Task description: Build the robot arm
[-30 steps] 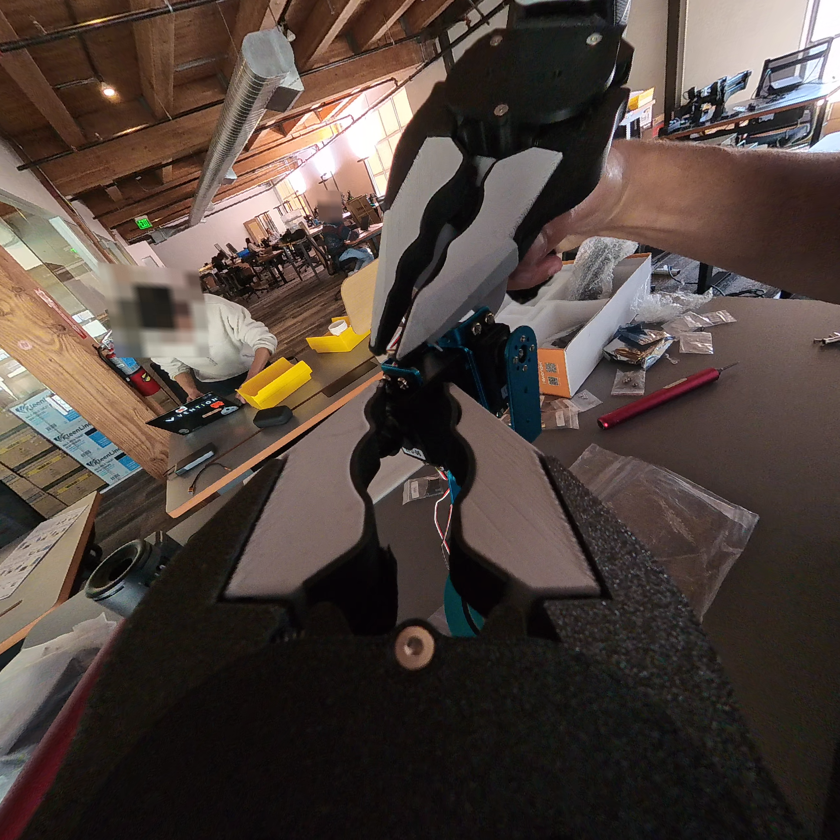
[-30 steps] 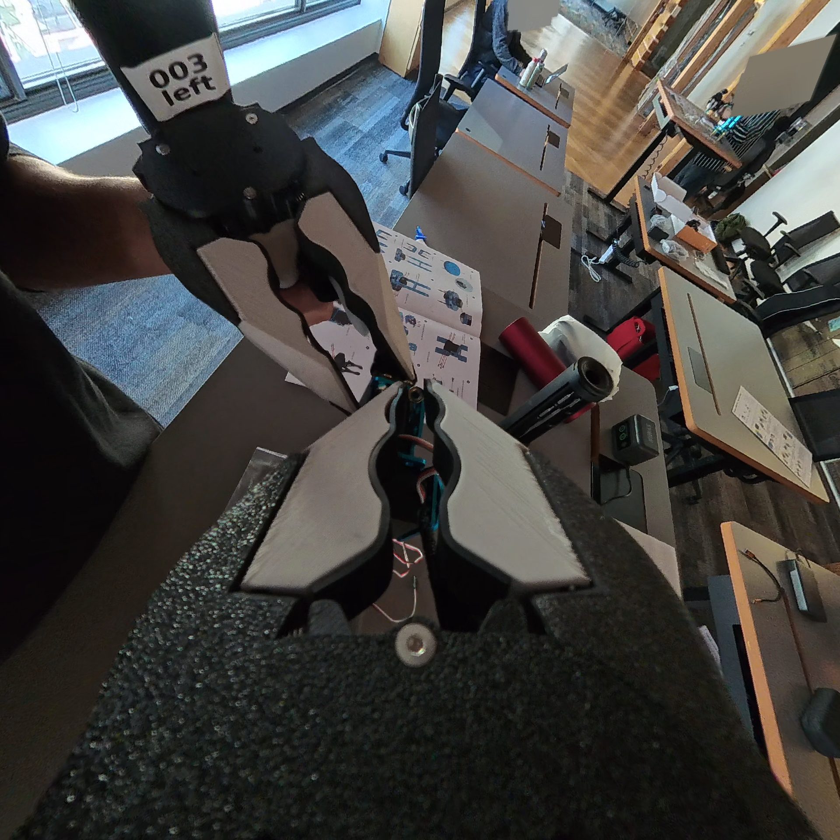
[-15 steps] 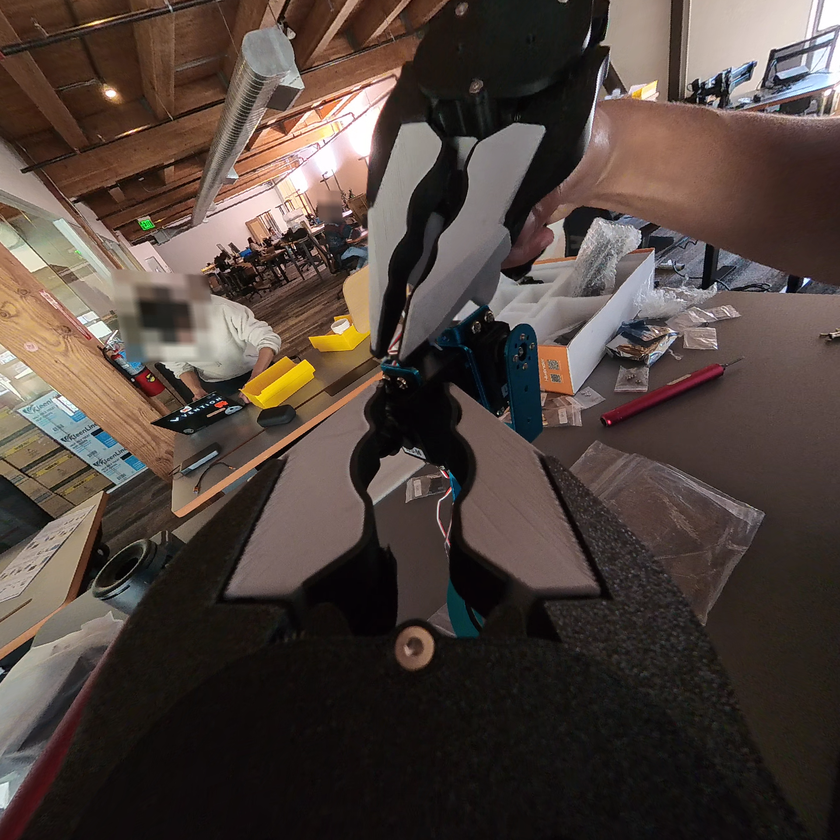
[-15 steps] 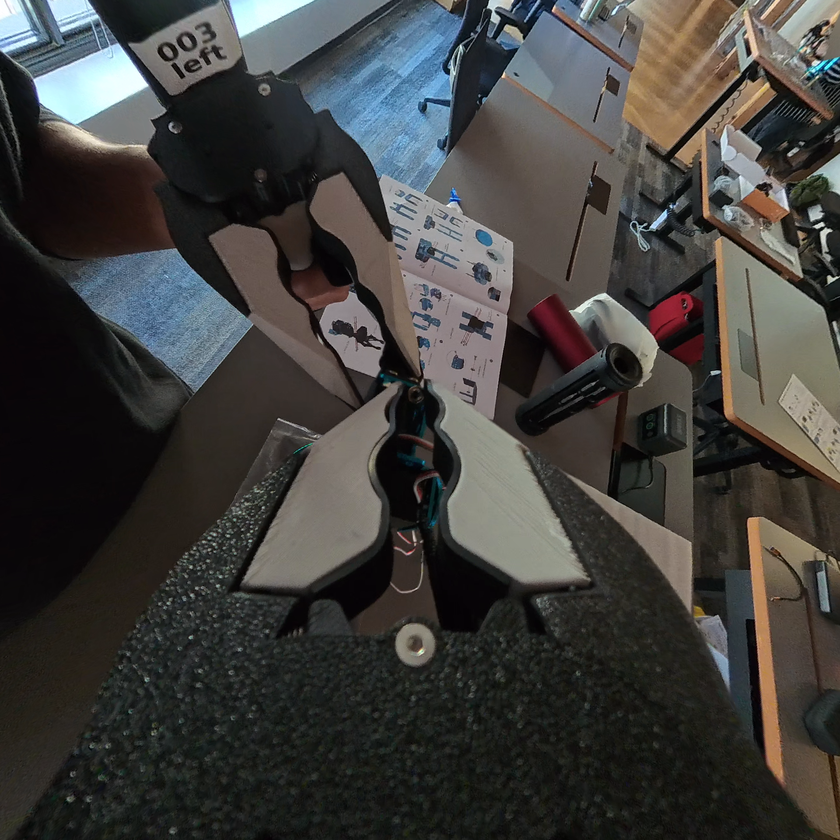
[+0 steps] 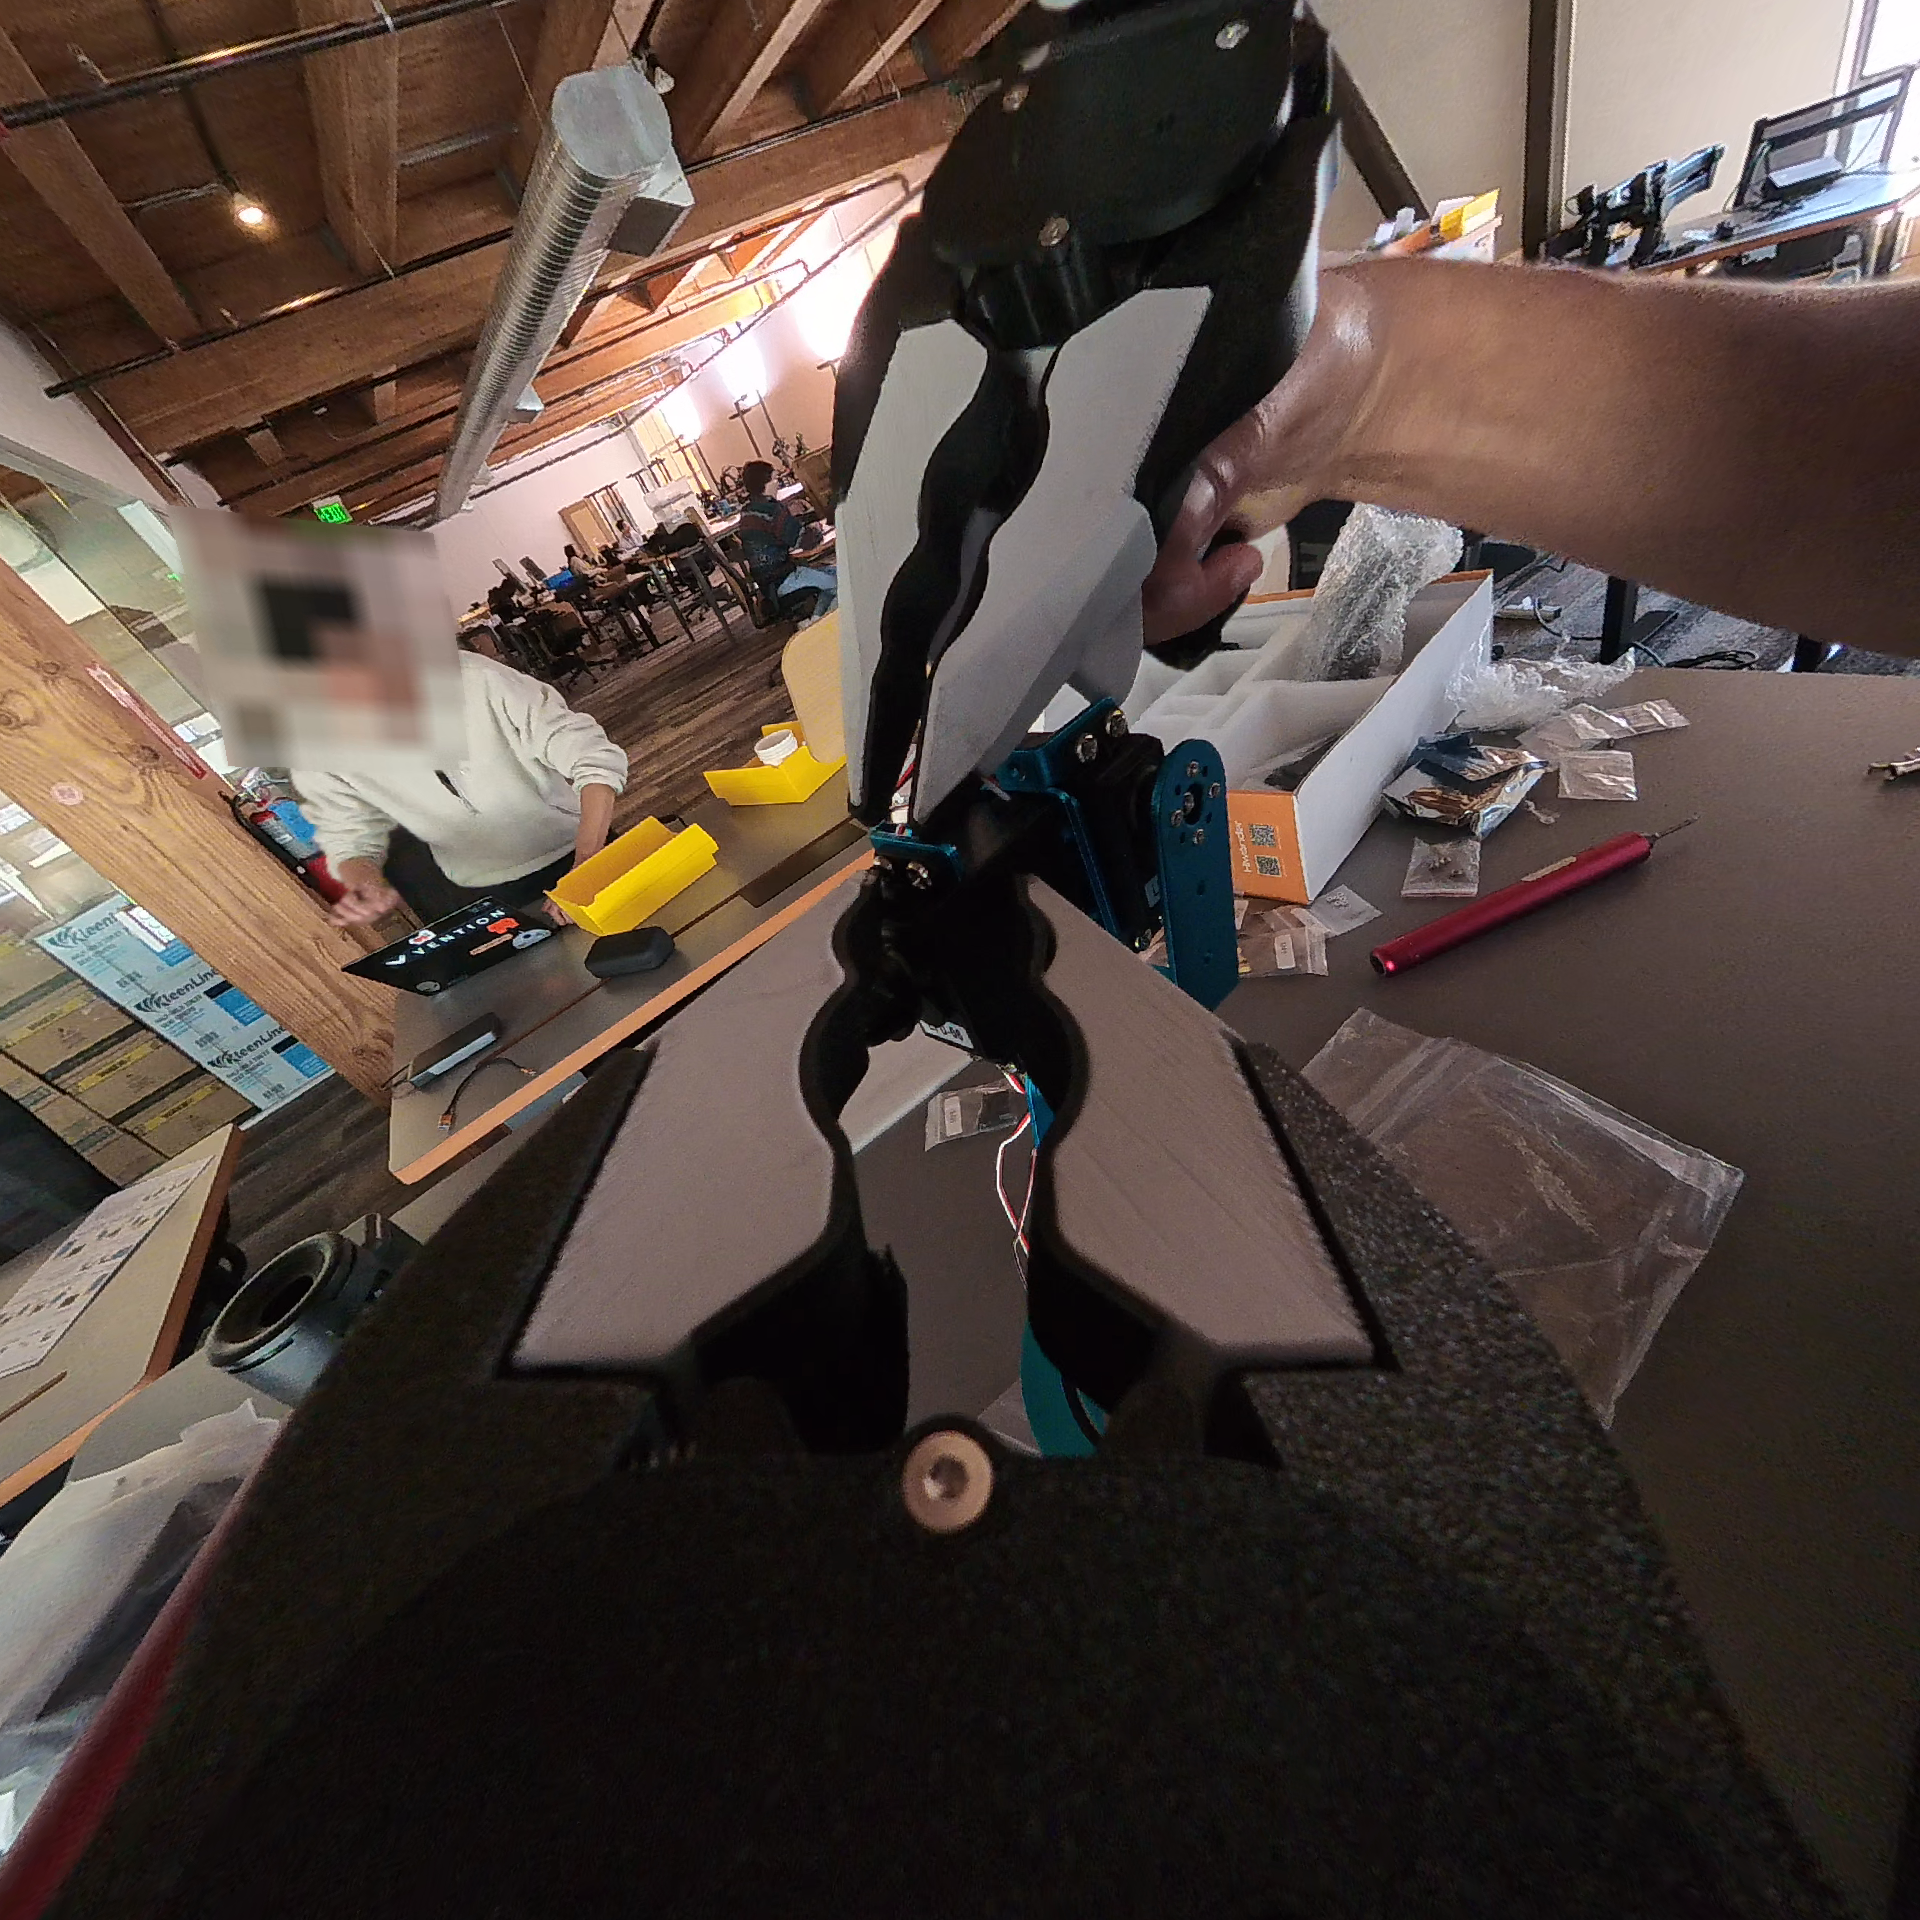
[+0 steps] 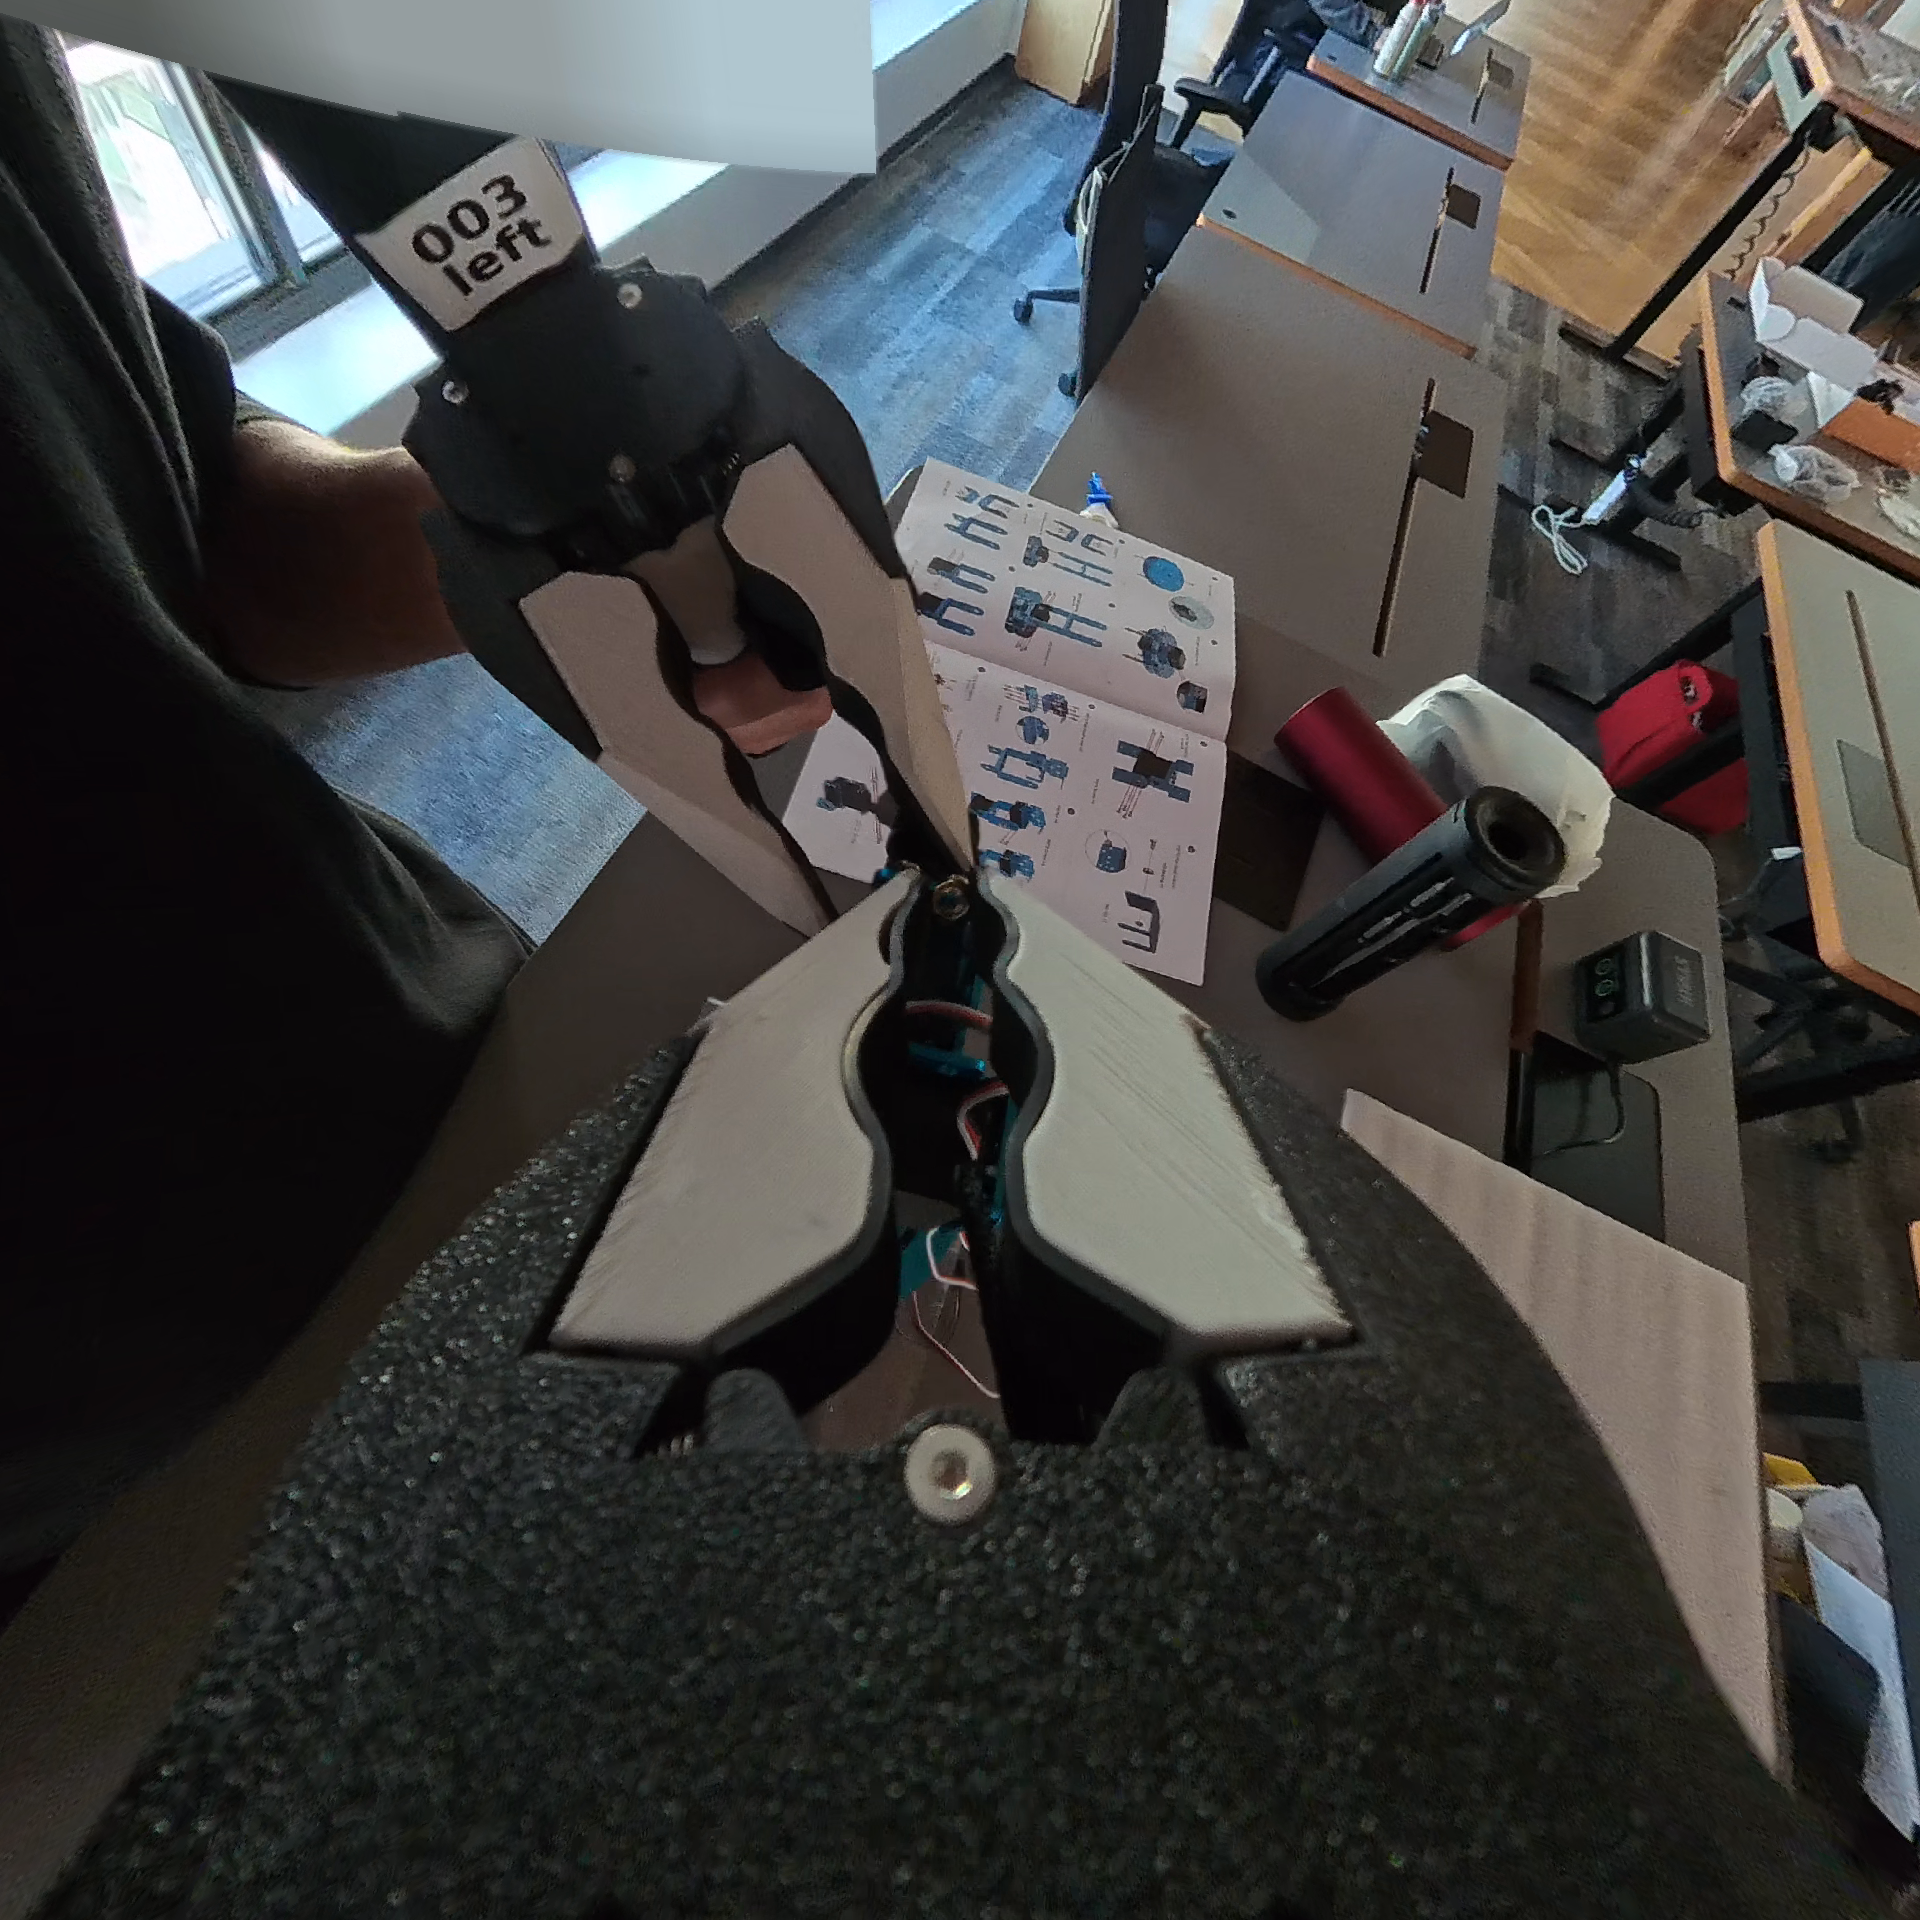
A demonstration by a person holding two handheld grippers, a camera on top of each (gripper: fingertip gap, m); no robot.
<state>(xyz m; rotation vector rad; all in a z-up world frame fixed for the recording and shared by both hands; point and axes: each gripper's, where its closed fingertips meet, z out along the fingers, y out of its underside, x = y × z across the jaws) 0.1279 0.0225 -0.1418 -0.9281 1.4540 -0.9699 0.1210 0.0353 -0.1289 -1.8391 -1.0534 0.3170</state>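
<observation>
1. Two grips on one part: left gripper [image 5: 940, 904] clamped on the black lower section of a blue-and-black servo bracket assembly [image 5: 1081, 821], right gripper [image 6: 951, 894] clamped from above on its blue top edge, tips nearly together. Held in the air over the dark table [image 5: 1766, 1039], touching nothing below.
2. Risk of slipping, probably the greatest: only a thin blue edge pinched between the right fingertips, so little contact area. Enough twist or pull between the two grippers, and out of the pinch.
3. Risk to the red and white wires [image 5: 1013, 1174]: hanging loose between the left fingers, close to the inner pads. Easy to catch or squeeze with any regrip.
4. Risk of forcing the joint: two rigid holds on a hinged part, so possible strain on the servo if turned in opposite directions.
5. Risk below in case of a drop: clear plastic bag [image 5: 1507, 1174], small screw packets [image 5: 1439, 868] and red screwdriver [image 5: 1527, 899] near on the table, easily scattered.
</observation>
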